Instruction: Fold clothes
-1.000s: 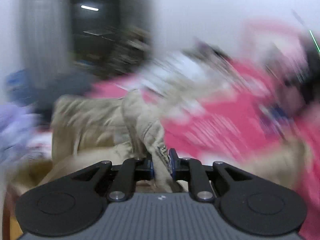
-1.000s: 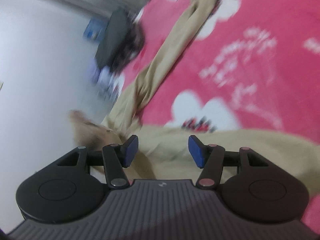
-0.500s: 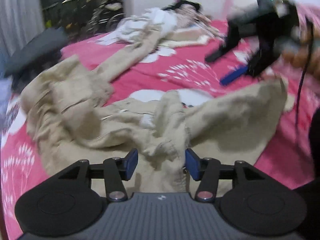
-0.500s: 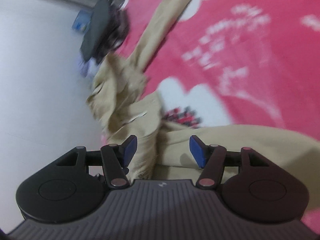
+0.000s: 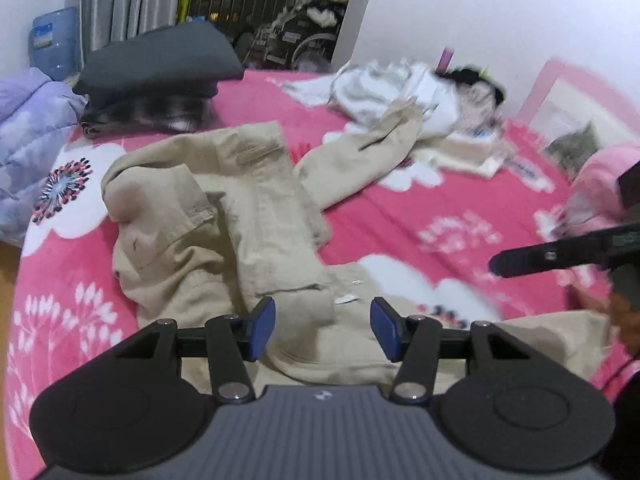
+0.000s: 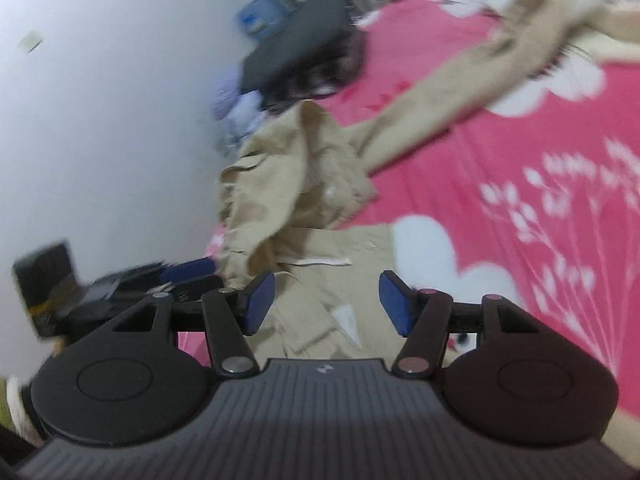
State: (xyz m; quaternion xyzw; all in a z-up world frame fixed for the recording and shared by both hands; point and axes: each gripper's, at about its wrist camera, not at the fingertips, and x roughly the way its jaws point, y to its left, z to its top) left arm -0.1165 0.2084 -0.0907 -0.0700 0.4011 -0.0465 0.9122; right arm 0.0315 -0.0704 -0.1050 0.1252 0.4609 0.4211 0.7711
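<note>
A crumpled beige garment (image 5: pixel 240 220) lies spread over the pink flowered bedspread (image 5: pixel 400 220). One long part of it runs off toward a pile of white clothes. My left gripper (image 5: pixel 323 328) hovers over the garment's near edge with its blue pads apart; the cloth lies below them, unpinched. The right gripper's finger (image 5: pixel 560 258) reaches in from the right edge of that view. In the right wrist view my right gripper (image 6: pixel 327 306) is open above the same beige garment (image 6: pixel 304 184), with nothing between its pads. The left gripper (image 6: pixel 188 276) shows blurred at the left.
A folded black stack (image 5: pixel 160 68) sits at the bed's far left corner. White clothes (image 5: pixel 384 88) are heaped at the back. A lilac quilt (image 5: pixel 28 128) and a blue water jug (image 5: pixel 54 46) stand left of the bed, a pink pillow (image 5: pixel 596 184) at the right.
My left gripper was shut on a fold of the beige cloth, then opened and let it drop onto the bed. Both views have swung and rolled over the garment.
</note>
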